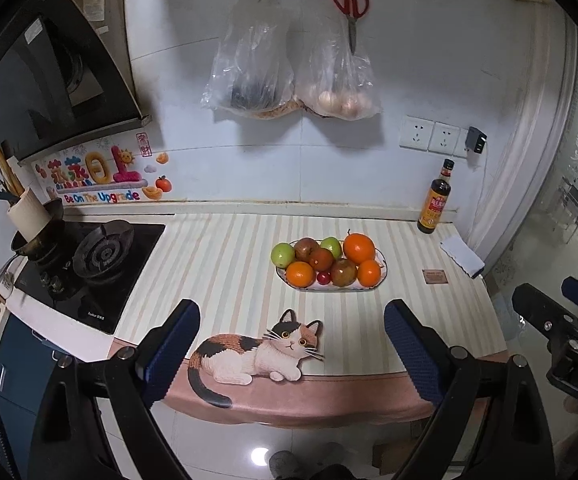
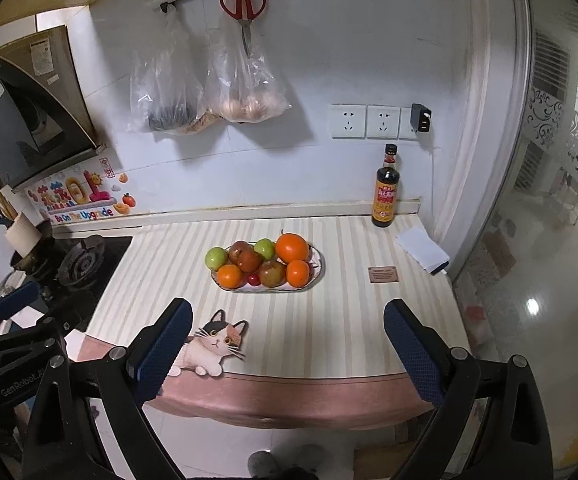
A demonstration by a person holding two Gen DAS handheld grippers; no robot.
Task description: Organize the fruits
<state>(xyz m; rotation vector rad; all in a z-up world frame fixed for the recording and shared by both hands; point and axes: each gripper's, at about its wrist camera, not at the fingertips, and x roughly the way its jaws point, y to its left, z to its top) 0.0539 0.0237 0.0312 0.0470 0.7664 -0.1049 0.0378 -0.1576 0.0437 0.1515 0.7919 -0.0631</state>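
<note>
An oval white plate (image 1: 383,273) (image 2: 317,271) sits mid-counter on a striped mat, piled with fruit: a large orange (image 1: 359,248) (image 2: 292,247), two smaller oranges, two green apples (image 1: 283,255) (image 2: 216,258), reddish-brown fruits and a small red cherry tomato (image 1: 323,277) (image 2: 253,279). My left gripper (image 1: 292,320) is open and empty, held before the counter's front edge, well short of the plate. My right gripper (image 2: 288,320) is open and empty, likewise in front of the counter. The right gripper also shows at the right edge of the left wrist view (image 1: 561,312).
A cat-shaped mat (image 1: 257,350) (image 2: 213,344) lies at the counter's front edge. A gas stove (image 1: 97,256) with a pot is at left. A sauce bottle (image 1: 435,200) (image 2: 386,188), white paper (image 2: 423,250) and a small brown card (image 2: 383,274) stand at right. Bags and scissors hang on the wall.
</note>
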